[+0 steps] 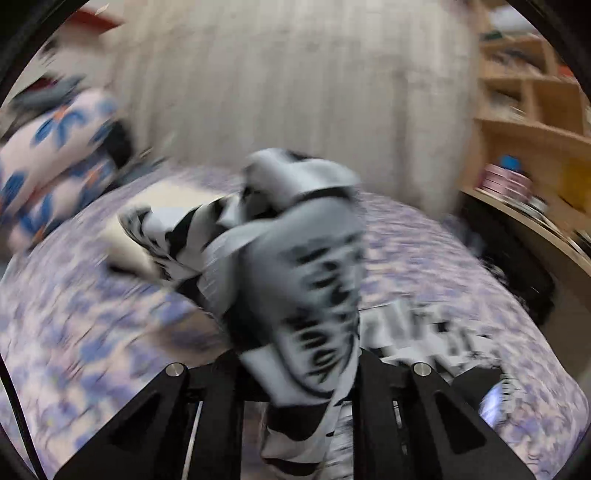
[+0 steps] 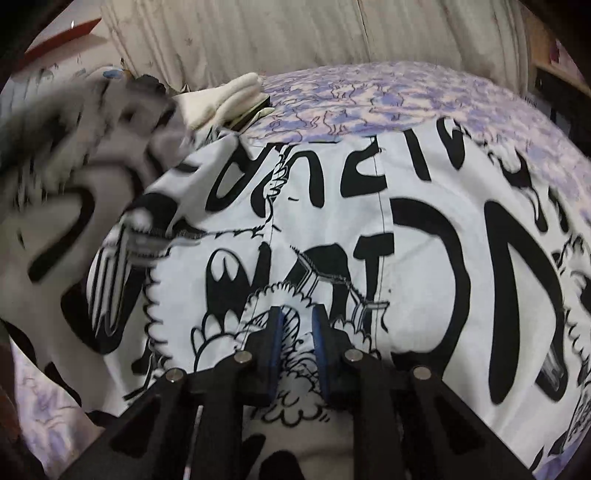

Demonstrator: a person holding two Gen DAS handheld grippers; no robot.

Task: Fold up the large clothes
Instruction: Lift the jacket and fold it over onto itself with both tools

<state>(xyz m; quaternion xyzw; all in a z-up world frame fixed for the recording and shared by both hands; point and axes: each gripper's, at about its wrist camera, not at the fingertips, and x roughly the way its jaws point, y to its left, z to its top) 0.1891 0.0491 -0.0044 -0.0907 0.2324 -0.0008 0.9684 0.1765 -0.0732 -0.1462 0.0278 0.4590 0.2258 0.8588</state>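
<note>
Garment: a big white cloth piece [image 2: 369,229] with thick black cartoon letters and doodles; it lies spread flat on the bed, and one part is lifted up in a bunch.
Left gripper [image 1: 299,373]: its black jaws are squeezed tight on a bunched fold of the garment [image 1: 295,266]. The fold sticks up between the jaws, soft and wrinkly, grey-white with black marks. This view is blurry.
Right gripper [image 2: 297,332]: its jaws stand close together, with blue pads [image 2: 275,343] on the insides. The tips press down on the flat cloth, and a small strip of cloth with a cloud drawing sits between the pads. I cannot tell if they really pinch it.
Bedsheet [image 2: 369,92]: soft, pale, with purple blotches and thin line drawings, under the garment.
Cream cloth [image 2: 229,96]: a folded, puffy lump at the garment's far edge.
Curtain [image 2: 295,33]: cream, hanging in long folds behind the bed.
Pillows [image 1: 55,158]: white with blue flowers, stacked.
Shelf [image 1: 532,110]: light wood, boxy.
</note>
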